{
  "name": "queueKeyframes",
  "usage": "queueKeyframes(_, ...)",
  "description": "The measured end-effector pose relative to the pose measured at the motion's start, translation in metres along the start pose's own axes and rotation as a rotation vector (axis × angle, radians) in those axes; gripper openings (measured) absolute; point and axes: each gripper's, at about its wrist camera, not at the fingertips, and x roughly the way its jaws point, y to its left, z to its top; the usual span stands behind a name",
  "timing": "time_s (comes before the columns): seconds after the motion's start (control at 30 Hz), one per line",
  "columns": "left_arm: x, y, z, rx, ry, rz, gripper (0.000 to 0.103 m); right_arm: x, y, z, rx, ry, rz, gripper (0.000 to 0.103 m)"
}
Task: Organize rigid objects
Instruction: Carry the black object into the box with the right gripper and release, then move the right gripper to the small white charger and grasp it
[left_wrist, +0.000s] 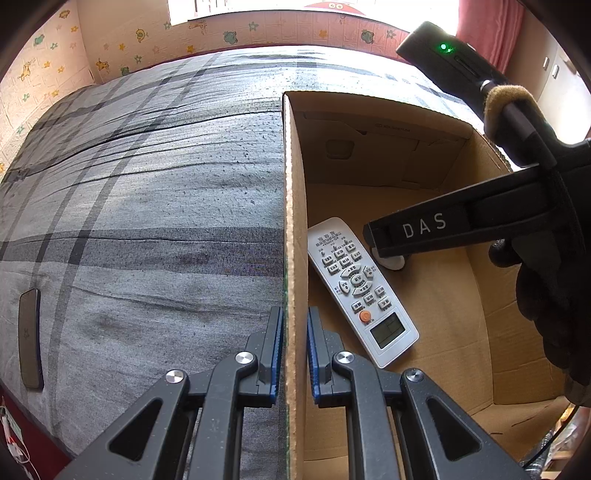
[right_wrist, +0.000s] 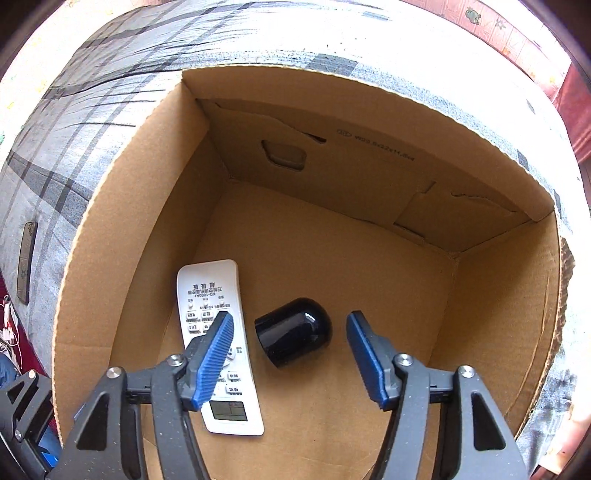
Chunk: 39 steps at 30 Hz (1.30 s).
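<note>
2 things already lie on the floor of the cardboard box (right_wrist: 110, 258): a white remote (right_wrist: 218, 354) and, just beside it, a black domed object (right_wrist: 293, 332). The right gripper (right_wrist: 290, 350) hangs over that object with jaws wide apart, holding nothing. The left gripper (left_wrist: 295, 354) is clamped on the box wall. A dark flat item (left_wrist: 29, 339) remains on the bed, probably next.

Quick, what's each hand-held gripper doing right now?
Left hand-held gripper: closed on the cardboard box wall.
Right hand-held gripper: open, holding nothing; black cap lies between its fingers.
</note>
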Motion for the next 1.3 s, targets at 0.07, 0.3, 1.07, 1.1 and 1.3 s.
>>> queueKeyframes(0.07,0.0,0.0,0.0,-0.003,0.0,-0.001,0.013,-0.006,-0.001,0.0,0.006,-0.013,0.014,0.076)
queueKeyframes(0.3,0.001,-0.002,0.0,-0.002,0.001,0.003,0.013,-0.043,0.0,-0.003,0.006,-0.084,0.027,0.081)
queueKeyframes(1.07,0.001,-0.001,0.0,-0.002,0.003,0.007,0.013,-0.124,-0.039,-0.045,0.072,-0.191,0.003,0.084)
queueKeyframes(1.1,0.002,-0.002,0.0,-0.003,0.003,0.007,0.013,-0.127,-0.044,-0.048,0.077,-0.196,-0.002,0.084)
queueKeyframes(1.3,0.001,-0.002,0.001,-0.002,0.004,0.008,0.013,-0.15,-0.078,-0.074,0.125,-0.226,-0.026,0.084)
